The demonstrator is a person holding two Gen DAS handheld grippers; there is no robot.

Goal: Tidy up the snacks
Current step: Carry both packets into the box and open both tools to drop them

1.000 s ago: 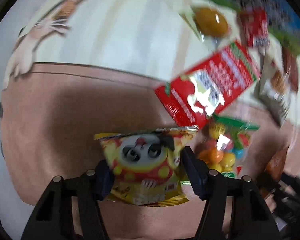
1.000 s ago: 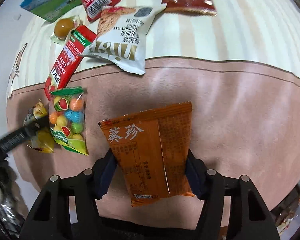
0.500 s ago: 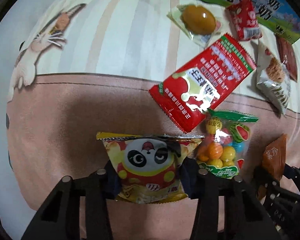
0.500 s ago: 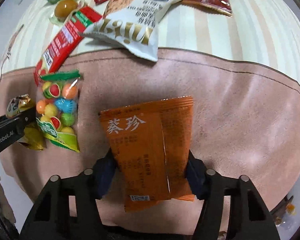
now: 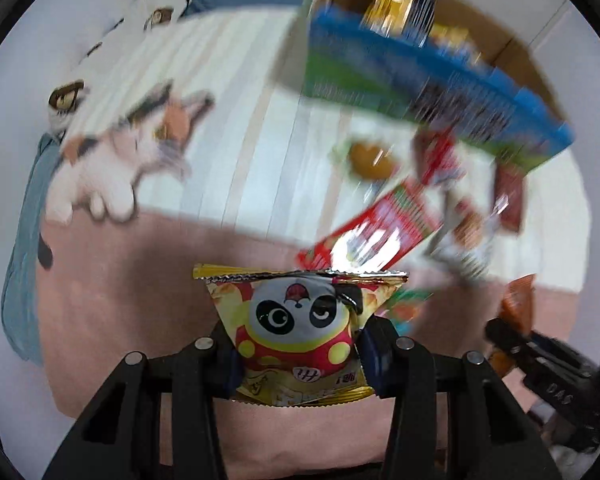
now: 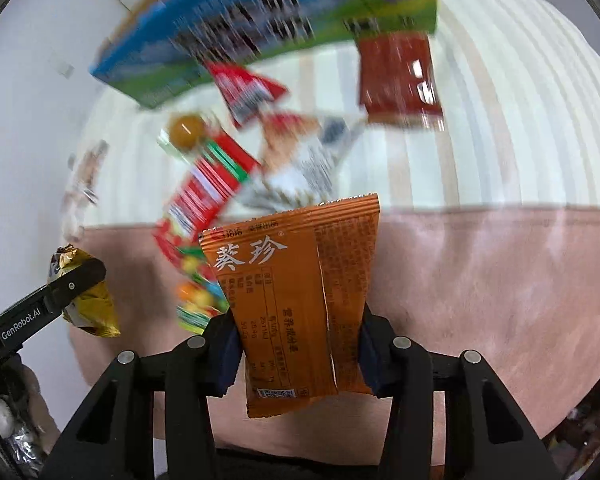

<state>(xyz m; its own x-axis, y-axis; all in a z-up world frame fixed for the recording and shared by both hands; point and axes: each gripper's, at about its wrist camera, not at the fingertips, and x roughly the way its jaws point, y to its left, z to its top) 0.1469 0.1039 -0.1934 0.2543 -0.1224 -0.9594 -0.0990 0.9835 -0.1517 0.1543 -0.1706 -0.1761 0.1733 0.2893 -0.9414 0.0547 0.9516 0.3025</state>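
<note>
The left claw (image 5: 298,354) is clenching a yellow panda packet (image 5: 300,332) by its lower sides, its crimped top edge pointing away from the camera and its long axis running across between the fingers. The right claw (image 6: 298,354) is closing its jaws on an orange packet (image 6: 296,300), whose long axis is running straight out along the fingers, the printed top edge pointing away. Both packets are hanging above the pink part of a mat (image 6: 480,280). Beyond them, blurred on the striped part, a long red packet (image 6: 204,192), a white packet (image 6: 308,164), a dark red packet (image 6: 398,76) and a wrapped brown egg (image 5: 370,156) are lying near a blue and green box (image 6: 260,20).
</note>
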